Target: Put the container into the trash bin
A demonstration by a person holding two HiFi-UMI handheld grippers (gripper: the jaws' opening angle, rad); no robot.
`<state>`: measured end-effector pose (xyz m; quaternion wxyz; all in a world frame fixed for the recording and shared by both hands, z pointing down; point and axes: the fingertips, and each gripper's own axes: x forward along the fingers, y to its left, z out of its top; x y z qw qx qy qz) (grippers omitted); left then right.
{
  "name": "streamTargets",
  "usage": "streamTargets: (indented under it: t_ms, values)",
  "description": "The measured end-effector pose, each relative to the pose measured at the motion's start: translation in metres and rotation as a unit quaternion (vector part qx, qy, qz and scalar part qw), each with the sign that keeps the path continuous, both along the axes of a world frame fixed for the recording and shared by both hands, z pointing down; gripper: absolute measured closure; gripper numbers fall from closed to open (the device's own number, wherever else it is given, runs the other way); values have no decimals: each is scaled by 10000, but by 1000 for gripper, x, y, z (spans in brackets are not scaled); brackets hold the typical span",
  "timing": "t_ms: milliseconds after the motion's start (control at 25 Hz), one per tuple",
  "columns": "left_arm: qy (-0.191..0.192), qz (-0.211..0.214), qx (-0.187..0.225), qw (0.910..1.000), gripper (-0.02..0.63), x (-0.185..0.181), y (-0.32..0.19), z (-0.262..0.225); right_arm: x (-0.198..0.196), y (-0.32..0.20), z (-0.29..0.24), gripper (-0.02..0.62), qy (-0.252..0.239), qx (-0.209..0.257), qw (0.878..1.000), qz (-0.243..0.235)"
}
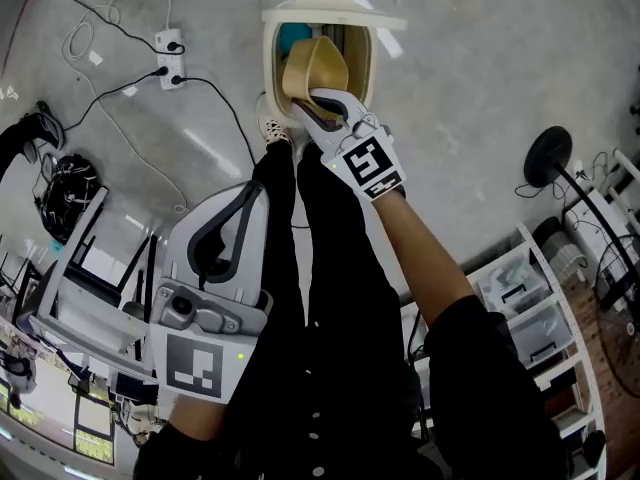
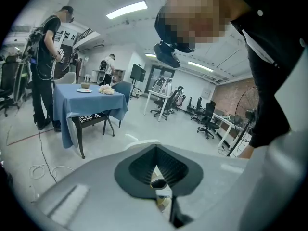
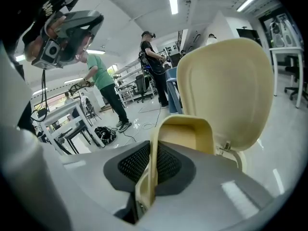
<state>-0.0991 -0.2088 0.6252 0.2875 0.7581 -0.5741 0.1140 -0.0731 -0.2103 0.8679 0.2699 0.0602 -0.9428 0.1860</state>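
Observation:
The trash bin (image 1: 271,68) stands on the floor in front of my feet, its cream lid (image 1: 335,5) swung up and open. My right gripper (image 1: 331,105) is shut on the rim of a tan container (image 1: 314,66), which hangs tilted over the bin's mouth, partly inside it. In the right gripper view the container's thin wall (image 3: 185,129) is pinched between the dark pads, and the raised lid (image 3: 226,85) stands just behind it. My left gripper (image 1: 236,220) hangs low at the left beside my leg, jaws together with nothing in them (image 2: 161,177).
A power strip (image 1: 168,56) with white and black cables lies on the floor left of the bin. A black bag (image 1: 65,193) and a grey table frame (image 1: 75,298) are at the left. A fan stand (image 1: 548,154) and white shelves (image 1: 530,298) are at the right.

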Motion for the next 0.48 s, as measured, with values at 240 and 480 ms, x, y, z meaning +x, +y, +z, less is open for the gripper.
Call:
streamTargets:
  t_ms: [240,480]
  values:
    - [37,21,-34,10000,604,8,2,12,1,-11,42,551,468,-59,9989,30]
    - [45,-13,-66,10000,604,9,5,19,0,-12,67,552,705,-219,9973,-17]
